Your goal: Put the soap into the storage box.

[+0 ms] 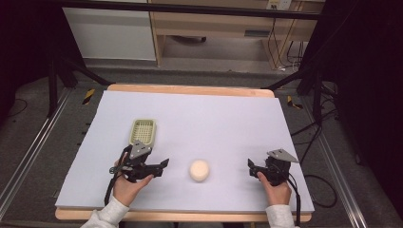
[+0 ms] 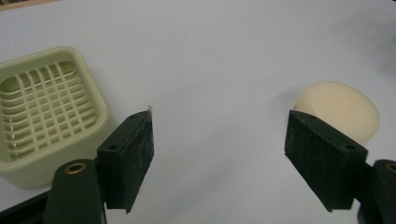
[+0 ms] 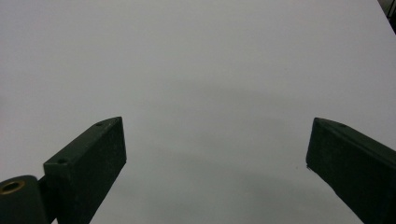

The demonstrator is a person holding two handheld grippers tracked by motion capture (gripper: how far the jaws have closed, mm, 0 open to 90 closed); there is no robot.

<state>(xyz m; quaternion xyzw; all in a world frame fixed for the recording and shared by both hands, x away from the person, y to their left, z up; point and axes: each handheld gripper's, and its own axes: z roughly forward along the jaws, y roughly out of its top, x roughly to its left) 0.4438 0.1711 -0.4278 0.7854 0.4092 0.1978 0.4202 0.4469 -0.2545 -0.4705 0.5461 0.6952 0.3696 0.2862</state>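
Observation:
A cream round puck (image 1: 199,170) lies on the pale lilac board (image 1: 214,118) near its front middle. A small pale green slatted basket (image 1: 143,131) sits behind and to the left of it, with nothing inside. My left gripper (image 1: 164,166) lies low just left of the puck, pointing toward it. Its jaws are open with bare board between them. In the left gripper view (image 2: 219,140) the puck (image 2: 338,109) shows just past the right jaw and the basket (image 2: 46,112) is beside the left jaw. My right gripper (image 1: 251,167) rests open right of the puck, over bare board (image 3: 217,149).
The board lies on a wooden table whose edge (image 1: 190,89) shows at the back. Dark frame posts (image 1: 52,85) stand at both sides. Cables (image 1: 309,137) trail over the floor at the right. A wooden shelf unit (image 1: 214,23) stands beyond the table.

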